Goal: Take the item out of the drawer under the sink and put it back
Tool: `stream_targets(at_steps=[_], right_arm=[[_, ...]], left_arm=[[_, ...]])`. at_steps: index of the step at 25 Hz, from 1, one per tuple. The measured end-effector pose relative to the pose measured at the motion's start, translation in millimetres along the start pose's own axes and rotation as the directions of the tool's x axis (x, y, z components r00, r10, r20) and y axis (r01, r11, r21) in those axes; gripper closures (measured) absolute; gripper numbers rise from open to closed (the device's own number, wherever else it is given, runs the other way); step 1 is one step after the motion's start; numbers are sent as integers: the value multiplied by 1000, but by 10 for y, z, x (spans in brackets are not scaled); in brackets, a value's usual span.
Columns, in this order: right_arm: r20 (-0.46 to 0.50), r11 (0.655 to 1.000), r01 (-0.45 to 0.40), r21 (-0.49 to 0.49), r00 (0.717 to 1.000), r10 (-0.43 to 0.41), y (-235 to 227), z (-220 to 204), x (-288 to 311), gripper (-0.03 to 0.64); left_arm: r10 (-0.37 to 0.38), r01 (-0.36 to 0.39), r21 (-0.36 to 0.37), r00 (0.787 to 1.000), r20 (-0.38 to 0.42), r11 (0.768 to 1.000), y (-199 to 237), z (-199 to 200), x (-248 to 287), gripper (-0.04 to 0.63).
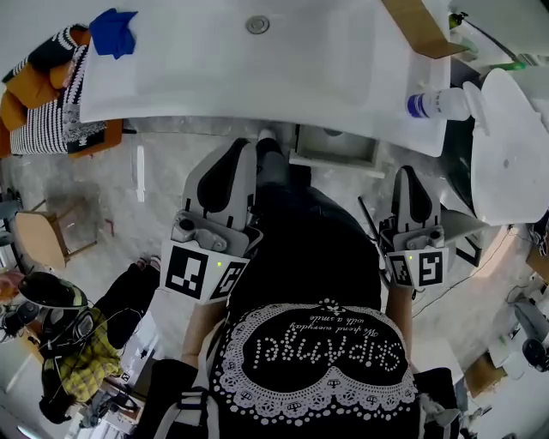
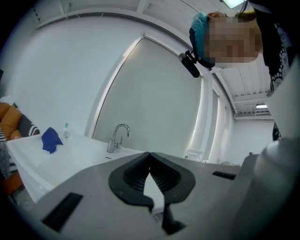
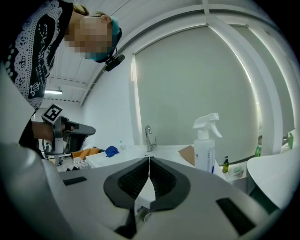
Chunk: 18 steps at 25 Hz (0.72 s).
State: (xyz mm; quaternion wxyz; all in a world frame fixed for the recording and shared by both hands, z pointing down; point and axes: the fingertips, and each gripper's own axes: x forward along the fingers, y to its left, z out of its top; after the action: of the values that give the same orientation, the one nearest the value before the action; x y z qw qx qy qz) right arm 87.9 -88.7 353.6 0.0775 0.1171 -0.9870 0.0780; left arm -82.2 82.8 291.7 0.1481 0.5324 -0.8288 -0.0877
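The sink top [image 1: 257, 77] across the upper part of the head view is smooth and white with a soft sheen, and its drain [image 1: 257, 24] is bright metal. At upper left a blue cloth [image 1: 113, 33] lies crumpled and matt. The tap [image 2: 117, 137] is polished chrome. The spray bottle [image 3: 205, 143] is white plastic, and the brown cardboard sheet [image 1: 420, 26] is dull. The left gripper [image 2: 149, 153] and right gripper [image 3: 149, 158] have matt grey plastic shells with black ribbed pads. The floor [image 1: 86, 189] is grey and marbled

Wht drawer [image 1: 336, 163] under sink [image 1: 283, 69], pulled open, contents unclear
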Motion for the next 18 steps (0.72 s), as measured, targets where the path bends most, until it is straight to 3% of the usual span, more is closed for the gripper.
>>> stream_targets(at_steps=[7, 18], right_arm=[[-7, 1000, 29, 4, 1000, -29, -68, -43, -108, 597], [-21, 1000, 2, -10, 1000, -3, 10, -59, -17, 597]], left_arm=[[-29, 29, 8, 1000, 4, 1000, -106, 2, 58, 591], [28, -28, 51, 1000, 6, 998, 153, 124, -158, 591]])
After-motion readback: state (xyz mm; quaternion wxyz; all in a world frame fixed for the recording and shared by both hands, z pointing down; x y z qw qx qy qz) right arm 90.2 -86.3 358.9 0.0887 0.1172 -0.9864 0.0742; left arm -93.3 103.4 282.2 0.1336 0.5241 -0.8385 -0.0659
